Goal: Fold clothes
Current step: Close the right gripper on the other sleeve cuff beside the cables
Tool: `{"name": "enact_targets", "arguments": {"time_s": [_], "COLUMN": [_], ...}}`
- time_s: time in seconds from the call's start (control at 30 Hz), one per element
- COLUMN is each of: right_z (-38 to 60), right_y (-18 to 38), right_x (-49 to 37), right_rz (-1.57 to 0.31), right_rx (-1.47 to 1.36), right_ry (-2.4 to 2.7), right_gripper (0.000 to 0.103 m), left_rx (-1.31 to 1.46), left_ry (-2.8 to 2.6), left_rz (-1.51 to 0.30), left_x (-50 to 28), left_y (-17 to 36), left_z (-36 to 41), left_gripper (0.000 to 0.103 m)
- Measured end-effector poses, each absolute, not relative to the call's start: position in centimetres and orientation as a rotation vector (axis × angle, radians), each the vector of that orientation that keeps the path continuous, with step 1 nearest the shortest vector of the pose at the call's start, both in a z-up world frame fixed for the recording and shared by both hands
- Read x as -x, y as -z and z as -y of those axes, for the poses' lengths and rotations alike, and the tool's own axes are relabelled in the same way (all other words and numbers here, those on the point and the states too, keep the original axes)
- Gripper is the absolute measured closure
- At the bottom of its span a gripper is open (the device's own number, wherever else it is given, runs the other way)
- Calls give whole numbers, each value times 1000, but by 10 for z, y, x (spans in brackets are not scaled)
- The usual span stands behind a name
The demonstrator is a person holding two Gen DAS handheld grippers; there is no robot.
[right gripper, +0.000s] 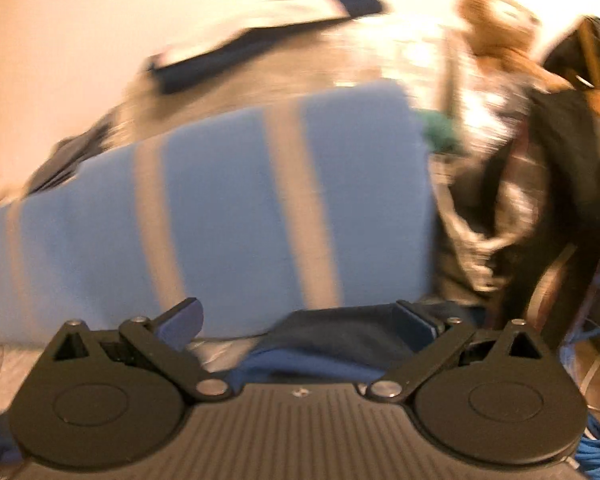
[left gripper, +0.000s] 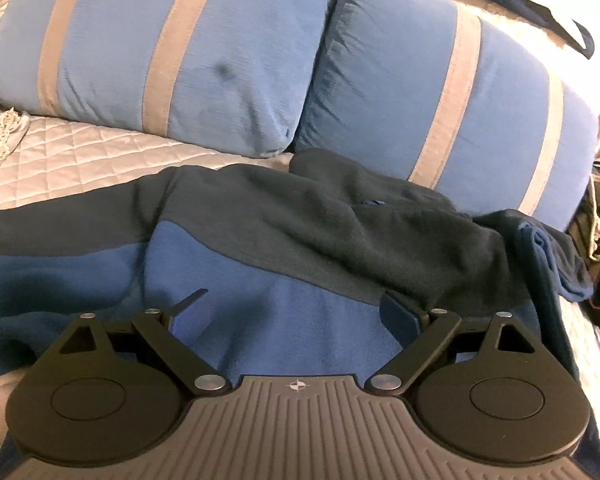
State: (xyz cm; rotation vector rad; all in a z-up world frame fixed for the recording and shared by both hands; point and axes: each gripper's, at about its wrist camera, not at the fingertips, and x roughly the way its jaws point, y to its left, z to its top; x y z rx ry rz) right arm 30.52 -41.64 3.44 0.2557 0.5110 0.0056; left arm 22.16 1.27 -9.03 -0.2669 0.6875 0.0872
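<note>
Lying spread across the bed (left gripper: 80, 152), just in front of the two blue striped pillows (left gripper: 172, 60): a fleece pullover (left gripper: 300, 240), dark navy over the upper part and brighter blue below, with its far end touching the foot of the right-hand pillow. Bunching into a thick rumpled roll toward the right edge of the bed, where a sleeve or hem seems to be doubling back on itself; cannot tell which.

Hovering low over the blue panel, the left claw (left gripper: 296, 308), standing wide with nothing between the pads. Showing wide also, the right claw (right gripper: 300, 320), in a badly smeared view, with a dark fold of the pullover (right gripper: 340, 332) lying between the fingers but not pinched; cannot tell whether the cloth is brushing a pad.

Judging by the look: soft, thick, fairly light, limp, likely sagging and dragging rather than keeping any shape when lifted. Not fragile, not slippery; fleece probably clinging to the quilted cover and to itself. Best taken at a seam or hem, pinching through both layers at the corners of the bottom edge or at the shoulders, rather than in the middle of the panel. Worth smoothing the bunched right side before creasing.
</note>
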Motion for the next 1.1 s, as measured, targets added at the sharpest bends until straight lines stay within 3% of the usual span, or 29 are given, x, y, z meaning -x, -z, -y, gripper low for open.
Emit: {"name": "enact_targets", "arguments": {"time_s": [0.27,0.47,0.53,0.63,0.9,0.97,1.0,1.1], "right_z": [512,541,545,549,548,549,549,549], "right_y": [43,96,111,129,160,163,163,151], "right_x": [-332,-345,-352,-361,-384,-387,-387,-381], "right_rz": [-587,-626,-635,-645,-638,-635,-638,-617], "right_rx": [-418,-567,-606,-659,-762,-765,-760,-736], "right_ry": [138,167,173,176,199,219,238,232], "right_gripper": [0,9,22,30,45,63,78,87], "left_rx": [269,263,268,276,273,283,288,300], "left_ry": [-74,-64,-58,-48,-40,-44,-46,-49], "left_rz": [-710,-734,-743,-753,-764,-771,-775,-771], "left_x": [-225,-226,-227,-229,-231,-232,-233,-233], "left_y": [94,98,99,100,103,104,105,105], "left_z": [-12,-9,-9,-9,-6,-7,-7,-9], "left_gripper": [12,12,12,12,12,12,12,12]}}
